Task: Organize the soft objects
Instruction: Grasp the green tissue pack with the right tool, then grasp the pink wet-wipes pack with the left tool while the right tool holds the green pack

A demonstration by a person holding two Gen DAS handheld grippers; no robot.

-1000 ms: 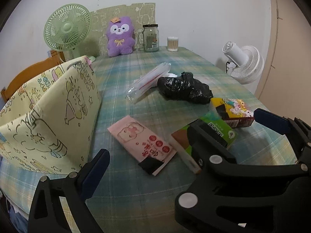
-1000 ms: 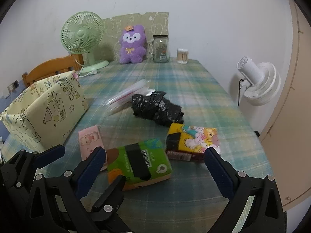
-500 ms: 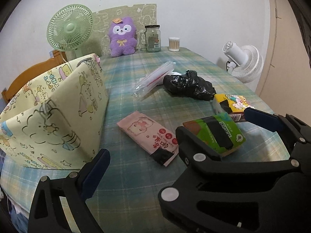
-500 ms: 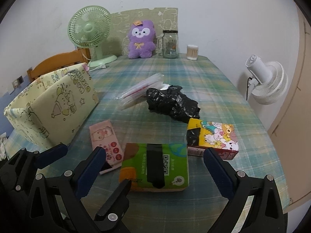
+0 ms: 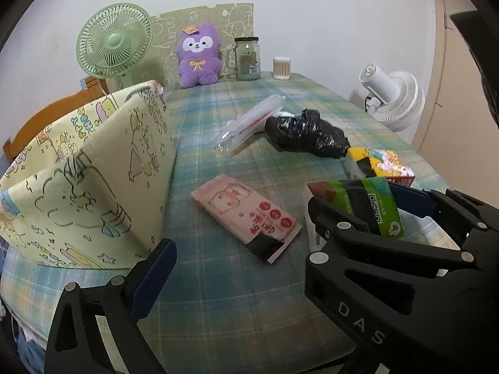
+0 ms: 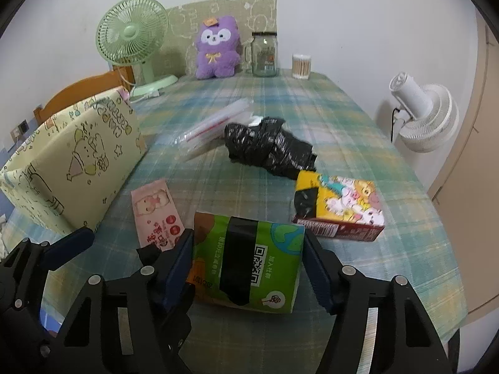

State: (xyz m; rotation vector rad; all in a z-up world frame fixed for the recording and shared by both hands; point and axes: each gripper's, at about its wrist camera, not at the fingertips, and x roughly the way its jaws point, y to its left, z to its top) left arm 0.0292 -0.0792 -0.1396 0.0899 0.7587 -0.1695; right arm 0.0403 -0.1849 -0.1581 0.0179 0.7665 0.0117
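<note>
My right gripper (image 6: 248,269) is shut on the green tissue pack (image 6: 249,265), its blue pads pressed on both sides; the pack also shows in the left wrist view (image 5: 368,205). My left gripper (image 5: 280,233) is open and empty, low over the table near the pink tissue pack (image 5: 246,215), which also shows in the right wrist view (image 6: 156,215). A yellow cartoon tissue box (image 6: 340,208), a crumpled black bag (image 6: 268,152) and a clear plastic packet (image 6: 212,127) lie further back. The yellow cartoon fabric bin (image 5: 81,174) stands at the left.
A purple plush (image 6: 218,50), a glass jar (image 6: 265,56), a cotton swab tub (image 6: 301,66) and a green fan (image 6: 134,37) stand at the far edge. A white fan (image 6: 424,118) stands off the table's right side. A wooden chair back (image 5: 46,115) is behind the bin.
My right gripper moved forward and closed on the green tissue pack. The left gripper drew back and turned slightly, staying open.
</note>
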